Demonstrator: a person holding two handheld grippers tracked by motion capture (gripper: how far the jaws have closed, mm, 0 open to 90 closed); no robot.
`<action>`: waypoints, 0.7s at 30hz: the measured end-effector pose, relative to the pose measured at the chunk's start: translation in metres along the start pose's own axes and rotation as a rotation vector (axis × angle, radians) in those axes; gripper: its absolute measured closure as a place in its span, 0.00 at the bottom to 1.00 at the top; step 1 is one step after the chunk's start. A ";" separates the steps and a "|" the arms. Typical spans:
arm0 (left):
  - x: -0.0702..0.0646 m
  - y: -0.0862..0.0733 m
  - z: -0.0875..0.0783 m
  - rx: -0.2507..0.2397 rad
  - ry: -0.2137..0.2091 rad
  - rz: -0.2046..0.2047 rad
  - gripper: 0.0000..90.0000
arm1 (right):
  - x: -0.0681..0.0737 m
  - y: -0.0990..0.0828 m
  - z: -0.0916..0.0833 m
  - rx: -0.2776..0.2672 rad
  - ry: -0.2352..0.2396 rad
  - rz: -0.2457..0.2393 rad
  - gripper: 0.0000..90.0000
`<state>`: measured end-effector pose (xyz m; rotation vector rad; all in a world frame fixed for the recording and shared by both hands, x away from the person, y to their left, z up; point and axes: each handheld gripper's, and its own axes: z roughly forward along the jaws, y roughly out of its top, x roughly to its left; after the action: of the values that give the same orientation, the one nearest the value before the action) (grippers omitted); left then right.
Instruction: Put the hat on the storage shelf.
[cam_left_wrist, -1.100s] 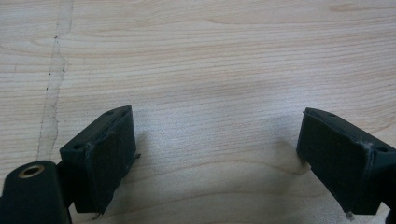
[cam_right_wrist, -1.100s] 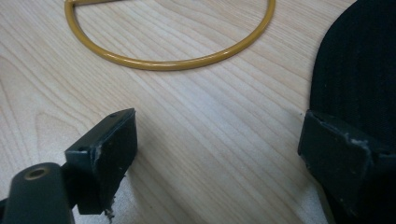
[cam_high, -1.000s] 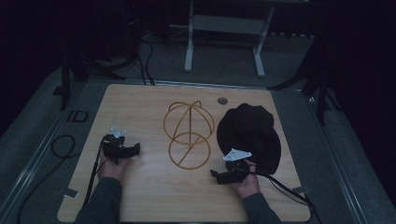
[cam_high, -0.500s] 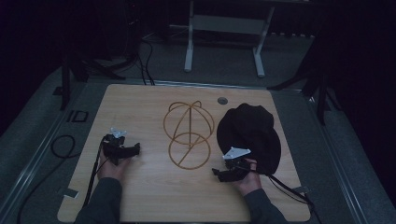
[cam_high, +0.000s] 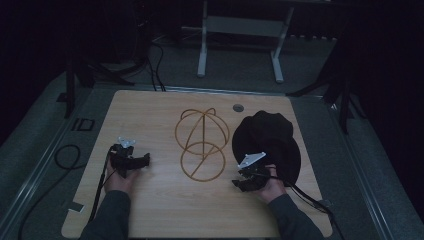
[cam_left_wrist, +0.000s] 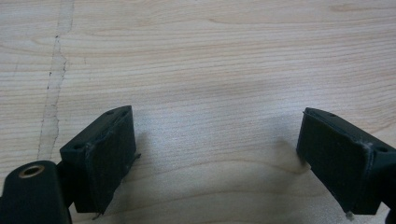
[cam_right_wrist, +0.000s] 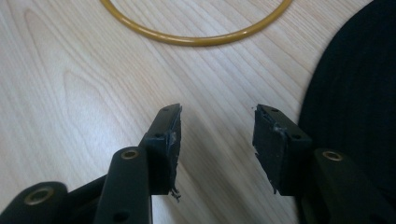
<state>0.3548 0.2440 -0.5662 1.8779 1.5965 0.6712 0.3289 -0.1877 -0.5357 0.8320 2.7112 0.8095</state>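
We are at the approach: our right gripper (cam_high: 246, 181) hangs just beside the near brim of the black hat (cam_high: 267, 142), its jaws having just been closing to about half apart with only bare wooden table (cam_high: 150, 115) between them. Our left gripper (cam_high: 131, 161) rests wide apart, empty. Next, we judge, the right must shift onto the brim, near the wire hat stand (cam_high: 202, 142).

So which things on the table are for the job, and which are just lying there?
For the job: black hat, gold wire stand, right gripper, its jaws just closing on nothing.
Just there: left gripper, small round disc, white frame behind the table.
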 end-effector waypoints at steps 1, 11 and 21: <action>0.000 0.000 0.000 0.000 0.000 0.000 0.13 | 0.000 0.000 -0.001 0.004 -0.001 -0.003 0.57; 0.000 0.000 0.000 -0.001 0.000 -0.001 0.13 | -0.001 0.005 -0.021 0.055 -0.014 -0.041 0.57; 0.000 0.000 0.000 0.000 0.000 0.000 0.13 | -0.007 0.004 -0.053 0.053 -0.025 -0.018 0.55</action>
<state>0.3547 0.2439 -0.5662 1.8776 1.5967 0.6711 0.3193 -0.2126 -0.4897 0.8211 2.7257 0.7212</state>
